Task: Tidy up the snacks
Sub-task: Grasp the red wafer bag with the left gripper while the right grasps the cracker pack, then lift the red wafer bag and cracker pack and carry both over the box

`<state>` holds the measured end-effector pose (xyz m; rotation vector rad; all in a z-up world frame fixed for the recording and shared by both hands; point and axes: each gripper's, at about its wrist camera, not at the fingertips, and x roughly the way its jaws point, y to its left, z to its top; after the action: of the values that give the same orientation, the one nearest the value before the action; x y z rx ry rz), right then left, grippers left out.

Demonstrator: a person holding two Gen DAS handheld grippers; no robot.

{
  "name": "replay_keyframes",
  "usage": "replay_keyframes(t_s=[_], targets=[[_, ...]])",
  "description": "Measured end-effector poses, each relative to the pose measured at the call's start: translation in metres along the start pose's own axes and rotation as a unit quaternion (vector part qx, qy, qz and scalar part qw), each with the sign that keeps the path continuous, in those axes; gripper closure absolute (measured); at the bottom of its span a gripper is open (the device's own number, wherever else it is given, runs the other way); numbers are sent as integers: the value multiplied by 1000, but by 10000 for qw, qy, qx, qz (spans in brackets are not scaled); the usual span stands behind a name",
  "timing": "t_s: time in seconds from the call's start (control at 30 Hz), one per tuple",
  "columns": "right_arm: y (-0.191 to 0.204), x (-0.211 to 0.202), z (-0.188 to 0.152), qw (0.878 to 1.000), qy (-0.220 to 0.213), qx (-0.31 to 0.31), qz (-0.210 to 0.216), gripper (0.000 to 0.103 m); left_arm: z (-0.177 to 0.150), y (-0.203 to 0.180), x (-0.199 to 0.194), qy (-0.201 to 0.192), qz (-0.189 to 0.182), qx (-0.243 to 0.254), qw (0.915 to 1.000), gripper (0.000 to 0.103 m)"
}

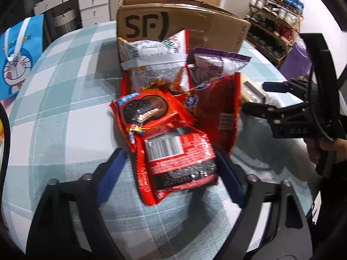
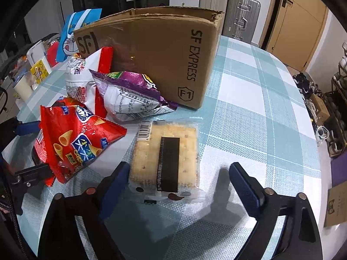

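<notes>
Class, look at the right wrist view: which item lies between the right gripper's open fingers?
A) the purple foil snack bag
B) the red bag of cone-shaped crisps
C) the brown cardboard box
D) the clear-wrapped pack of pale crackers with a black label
D: the clear-wrapped pack of pale crackers with a black label lies between the fingers of the open right gripper, not yet clamped.

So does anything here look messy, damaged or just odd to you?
Mostly the snacks: the red cookie pack, red cone-snack bag, purple bag and white-and-red bag lie piled crookedly in front of the cardboard box. The box's top edge looks torn and ragged. Nothing appears spilled.
</notes>
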<state>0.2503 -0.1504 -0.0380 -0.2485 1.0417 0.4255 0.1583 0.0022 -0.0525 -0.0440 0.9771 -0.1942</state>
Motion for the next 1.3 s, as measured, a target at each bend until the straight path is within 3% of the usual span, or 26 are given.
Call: replay_keyframes(t_s=[0.1, 0.4, 0.6, 0.73, 1.3], targets=[[2, -2, 0, 10000, -17, 5, 82, 21, -1, 0, -3, -78, -186, 1, 9998, 43], [4, -5, 0, 9998, -99, 53, 169, 22, -1, -1, -11, -237, -214, -4, 9995, 56], [4, -2, 1, 9998, -77, 50, 152, 29, 0, -5, -17, -350, -167, 72, 9992, 58], [5, -4, 0, 9998, -114, 29, 166, 44, 1, -4, -24, -463, -204, 14, 9987, 58], [-7, -43, 1, 9989, -433, -80, 178, 45, 4, -5, -58, -948, -302, -28, 9950, 59]])
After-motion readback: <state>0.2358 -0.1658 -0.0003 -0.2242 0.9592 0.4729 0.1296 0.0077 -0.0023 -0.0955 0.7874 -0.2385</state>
